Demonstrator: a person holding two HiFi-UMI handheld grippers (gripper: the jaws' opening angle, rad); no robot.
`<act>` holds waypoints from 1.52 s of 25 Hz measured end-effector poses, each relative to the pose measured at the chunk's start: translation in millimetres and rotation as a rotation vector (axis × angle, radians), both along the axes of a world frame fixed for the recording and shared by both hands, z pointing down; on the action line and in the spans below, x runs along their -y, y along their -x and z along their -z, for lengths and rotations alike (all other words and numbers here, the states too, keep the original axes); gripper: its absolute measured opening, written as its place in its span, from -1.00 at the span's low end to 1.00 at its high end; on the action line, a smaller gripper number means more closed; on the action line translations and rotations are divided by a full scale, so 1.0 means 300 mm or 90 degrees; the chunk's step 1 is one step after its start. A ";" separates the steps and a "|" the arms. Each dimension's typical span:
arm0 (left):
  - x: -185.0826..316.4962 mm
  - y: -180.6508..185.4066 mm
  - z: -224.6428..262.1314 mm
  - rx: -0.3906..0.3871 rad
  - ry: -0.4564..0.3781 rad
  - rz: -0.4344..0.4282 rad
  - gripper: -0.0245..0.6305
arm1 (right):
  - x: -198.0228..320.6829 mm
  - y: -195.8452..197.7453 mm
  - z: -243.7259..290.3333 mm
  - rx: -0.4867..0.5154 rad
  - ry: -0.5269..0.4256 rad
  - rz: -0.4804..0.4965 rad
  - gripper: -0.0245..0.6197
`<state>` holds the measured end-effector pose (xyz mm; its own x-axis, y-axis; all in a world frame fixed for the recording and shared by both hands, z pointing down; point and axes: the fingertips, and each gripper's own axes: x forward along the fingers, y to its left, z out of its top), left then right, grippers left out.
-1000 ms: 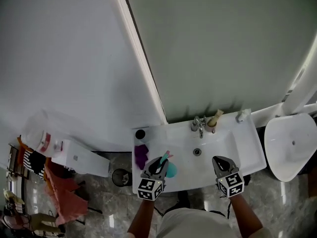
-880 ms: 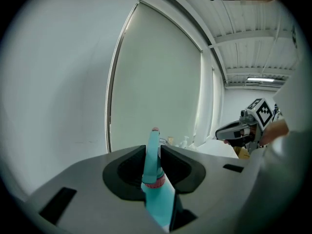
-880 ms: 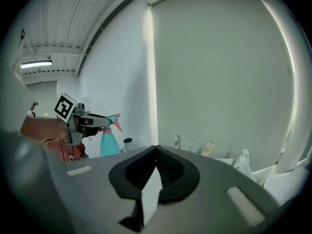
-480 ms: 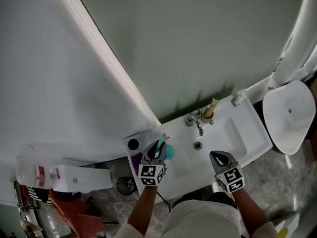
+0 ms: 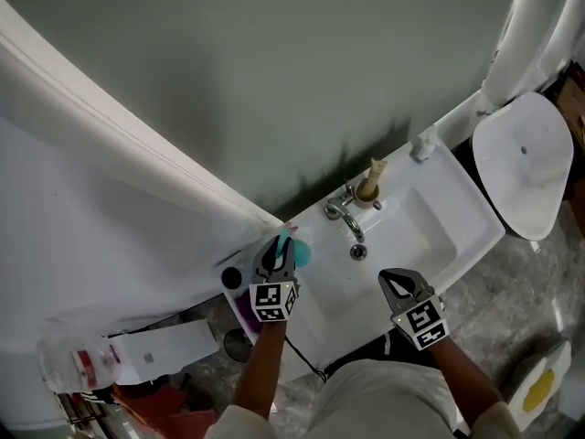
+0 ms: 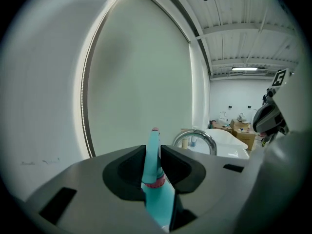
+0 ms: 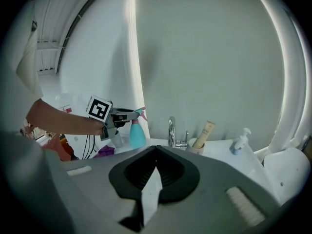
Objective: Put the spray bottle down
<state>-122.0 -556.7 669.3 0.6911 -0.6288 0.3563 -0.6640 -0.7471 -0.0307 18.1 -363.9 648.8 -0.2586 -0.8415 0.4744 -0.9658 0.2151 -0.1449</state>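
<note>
Spray bottle (image 5: 297, 251) was about down at the sink's (image 5: 439, 199) back left corner, with the left gripper (image 5: 277, 250) clamped on its neck, so only letting go remained. Right gripper (image 5: 396, 282) pinched a white scrap (image 7: 152, 191).

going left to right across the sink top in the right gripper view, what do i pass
purple cloth → spray bottle → faucet → tube in a cup → soap pump bottle
</note>
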 end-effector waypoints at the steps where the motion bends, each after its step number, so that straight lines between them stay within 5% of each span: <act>1: 0.013 -0.015 -0.025 0.005 0.001 -0.002 -0.63 | 0.007 0.003 -0.015 0.001 0.003 0.003 -0.89; 16: 0.156 -0.151 -0.263 0.025 0.025 -0.004 -0.63 | 0.053 0.067 -0.215 0.035 0.082 0.028 -0.89; 38: 0.106 -0.156 -0.319 0.066 0.011 -0.052 -0.51 | 0.035 0.092 -0.264 0.047 0.100 0.017 -0.89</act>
<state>-75.3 -588.5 765.0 0.6988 -0.5650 0.4387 -0.5945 -0.7998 -0.0832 -9.5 -374.3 728.0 -0.3191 -0.7509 0.5782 -0.9454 0.2100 -0.2490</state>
